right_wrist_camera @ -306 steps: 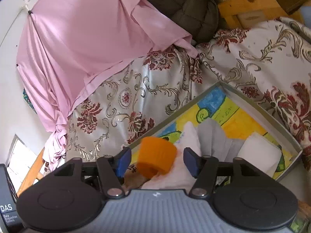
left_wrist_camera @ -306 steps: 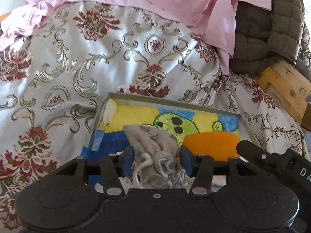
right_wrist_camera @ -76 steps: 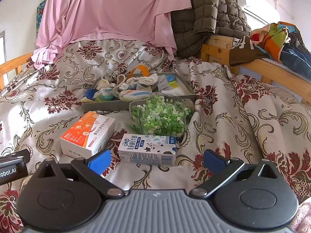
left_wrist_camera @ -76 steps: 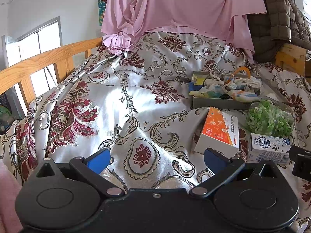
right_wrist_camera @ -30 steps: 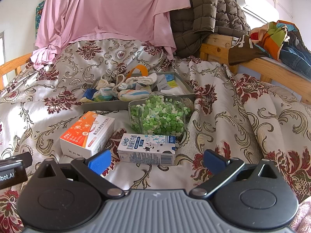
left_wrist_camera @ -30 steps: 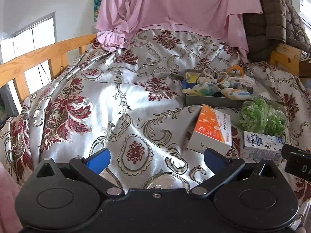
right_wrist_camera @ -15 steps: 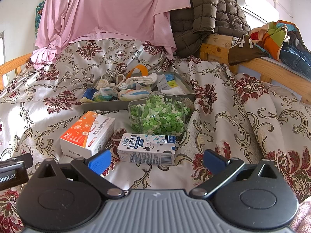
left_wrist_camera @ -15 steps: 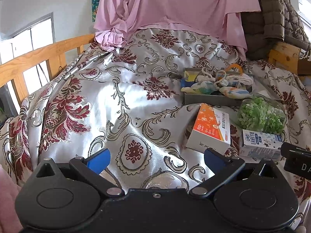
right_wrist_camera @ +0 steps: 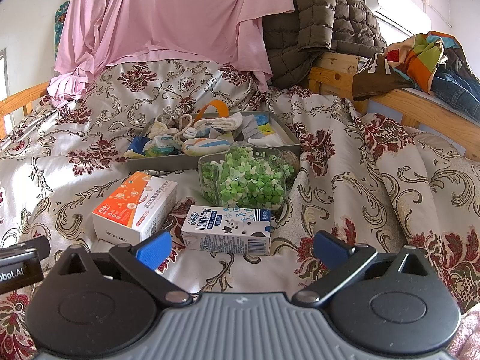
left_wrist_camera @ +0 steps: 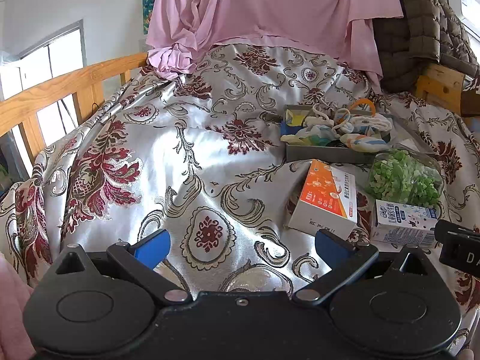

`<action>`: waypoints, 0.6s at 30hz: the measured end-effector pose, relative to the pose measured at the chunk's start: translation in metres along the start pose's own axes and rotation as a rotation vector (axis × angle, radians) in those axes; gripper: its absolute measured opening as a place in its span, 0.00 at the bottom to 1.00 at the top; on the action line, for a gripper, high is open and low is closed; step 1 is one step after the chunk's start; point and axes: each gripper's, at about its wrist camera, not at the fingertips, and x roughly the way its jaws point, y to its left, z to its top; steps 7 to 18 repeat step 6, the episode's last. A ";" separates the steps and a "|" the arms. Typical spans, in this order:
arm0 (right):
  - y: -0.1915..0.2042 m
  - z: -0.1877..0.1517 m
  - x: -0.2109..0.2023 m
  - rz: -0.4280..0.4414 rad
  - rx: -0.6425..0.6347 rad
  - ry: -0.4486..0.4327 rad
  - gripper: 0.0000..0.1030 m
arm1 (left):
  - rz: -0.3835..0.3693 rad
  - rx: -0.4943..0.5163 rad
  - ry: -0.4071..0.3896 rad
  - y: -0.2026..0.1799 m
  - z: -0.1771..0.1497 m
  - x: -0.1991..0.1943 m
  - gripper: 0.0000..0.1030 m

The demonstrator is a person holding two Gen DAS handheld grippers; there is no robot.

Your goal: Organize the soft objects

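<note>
Change: both grippers now far back from the tray [right_wrist_camera: 210, 162], which they were over 10 s ago | left gripper [left_wrist_camera: 241, 244] wide, empty | right gripper [right_wrist_camera: 242, 244] wide, empty | socks [right_wrist_camera: 207, 144] lie in tray | sorting looks finished.
</note>
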 end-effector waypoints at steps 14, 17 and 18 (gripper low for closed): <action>0.000 0.000 0.000 0.000 0.000 0.000 1.00 | -0.003 0.005 -0.001 -0.001 0.001 0.000 0.99; 0.000 0.000 0.000 0.000 0.000 0.000 1.00 | -0.003 0.005 -0.001 -0.001 0.001 0.000 0.99; 0.000 0.000 0.000 0.000 0.000 0.000 1.00 | -0.003 0.005 -0.001 -0.001 0.001 0.000 0.99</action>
